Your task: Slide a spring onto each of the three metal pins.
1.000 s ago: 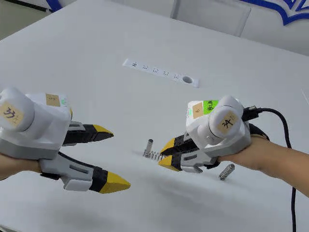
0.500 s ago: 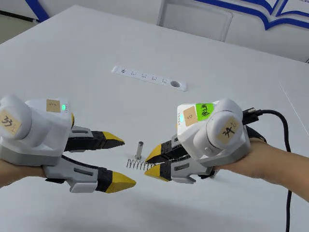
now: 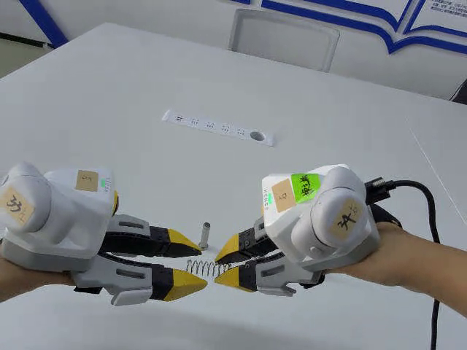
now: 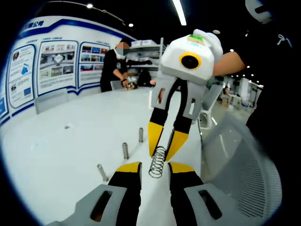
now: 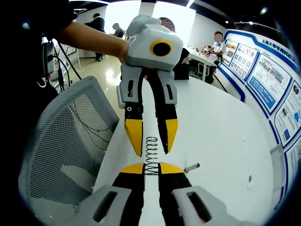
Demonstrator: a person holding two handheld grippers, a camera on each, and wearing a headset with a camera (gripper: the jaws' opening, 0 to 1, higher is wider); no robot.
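**Held a spring end-on between two facing grippers**

Found the right gripper (image 3: 219, 268) low in the head view at 5 o'clock, jaws nearly together and pinching one end of the spring (image 3: 203, 267). Faced it tip to tip with the left gripper (image 3: 199, 264) at 7 o'clock, jaws parted somewhat wider than the coil and flanking its free end. Could not tell whether either jaw touched it. Checked the left gripper view: own jaws apart at 6 o'clock, coil running up between them toward the right gripper's yellow tips at 12. Checked the right gripper view: near end of the coil clamped between own jaws at 6 o'clock, far end reaching between the left gripper's tips. Spotted a bare pin (image 3: 205, 235) upright on the table (image 3: 109, 95), just beyond the spring at its 12 o'clock. Counted three pins (image 4: 125, 150) in the left gripper view, in a row at 10 o'clock of the spring. Farther off at 12 o'clock, noted a power strip (image 3: 217, 127), and past the table's far edge a chair (image 3: 284, 40).
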